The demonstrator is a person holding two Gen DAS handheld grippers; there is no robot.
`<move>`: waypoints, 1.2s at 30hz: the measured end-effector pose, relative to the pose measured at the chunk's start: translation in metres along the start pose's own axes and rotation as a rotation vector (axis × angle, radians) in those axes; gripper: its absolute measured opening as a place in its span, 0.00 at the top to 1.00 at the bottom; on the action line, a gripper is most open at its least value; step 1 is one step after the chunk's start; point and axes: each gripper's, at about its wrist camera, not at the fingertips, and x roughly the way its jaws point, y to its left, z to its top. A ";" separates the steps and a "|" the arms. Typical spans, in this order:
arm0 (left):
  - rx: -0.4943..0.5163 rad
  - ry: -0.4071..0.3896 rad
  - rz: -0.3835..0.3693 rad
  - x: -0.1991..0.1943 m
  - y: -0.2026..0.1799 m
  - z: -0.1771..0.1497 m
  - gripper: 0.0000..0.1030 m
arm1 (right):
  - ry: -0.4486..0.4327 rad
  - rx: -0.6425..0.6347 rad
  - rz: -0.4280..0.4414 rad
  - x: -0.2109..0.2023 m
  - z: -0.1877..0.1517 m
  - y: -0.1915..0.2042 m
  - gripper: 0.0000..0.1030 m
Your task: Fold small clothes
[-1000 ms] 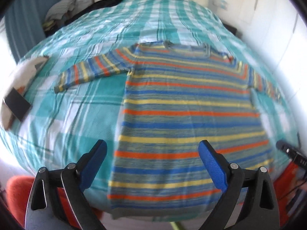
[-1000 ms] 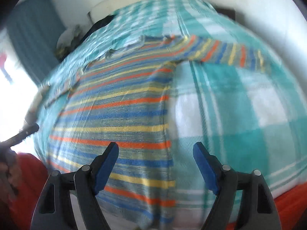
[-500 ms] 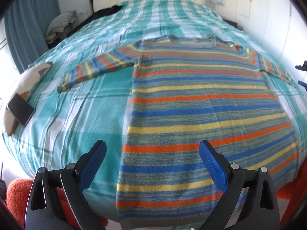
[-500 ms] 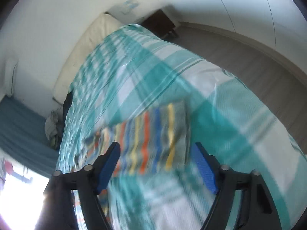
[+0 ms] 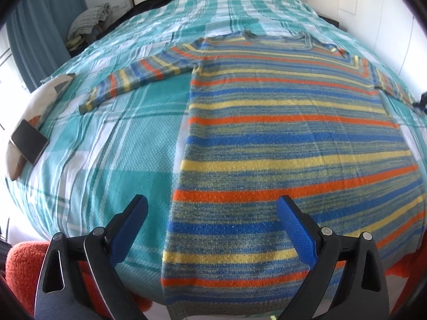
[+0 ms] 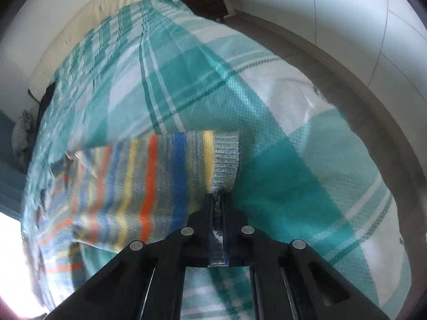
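Now clenched: right tool (image 6: 217,208) has closed on the sweater cuff (image 6: 225,157).
Striped sweater (image 5: 280,144) lies flat on the bed (image 5: 112,160), spreading toward 12 o'clock beyond the released left tool (image 5: 212,224).

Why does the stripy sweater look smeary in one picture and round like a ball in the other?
Right wrist view: motion blur smears the sweater sleeve, with window glare at bottom left. Left wrist view: sharp, but the fisheye lens bulges the bed and sweater.
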 end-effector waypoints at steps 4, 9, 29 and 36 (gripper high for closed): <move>-0.015 -0.023 -0.018 -0.006 0.002 0.002 0.05 | -0.142 -0.063 0.041 -0.061 0.015 0.040 0.95; -0.015 -0.043 -0.042 -0.008 0.001 0.009 0.05 | -0.206 -0.321 0.178 -0.123 0.019 0.171 0.94; -0.173 0.032 -0.093 0.009 0.030 0.010 0.05 | 0.222 -0.250 0.501 0.036 -0.061 0.253 0.32; -0.088 0.146 -0.046 0.030 0.016 -0.002 0.01 | 0.056 -0.358 0.130 0.027 -0.089 0.188 0.52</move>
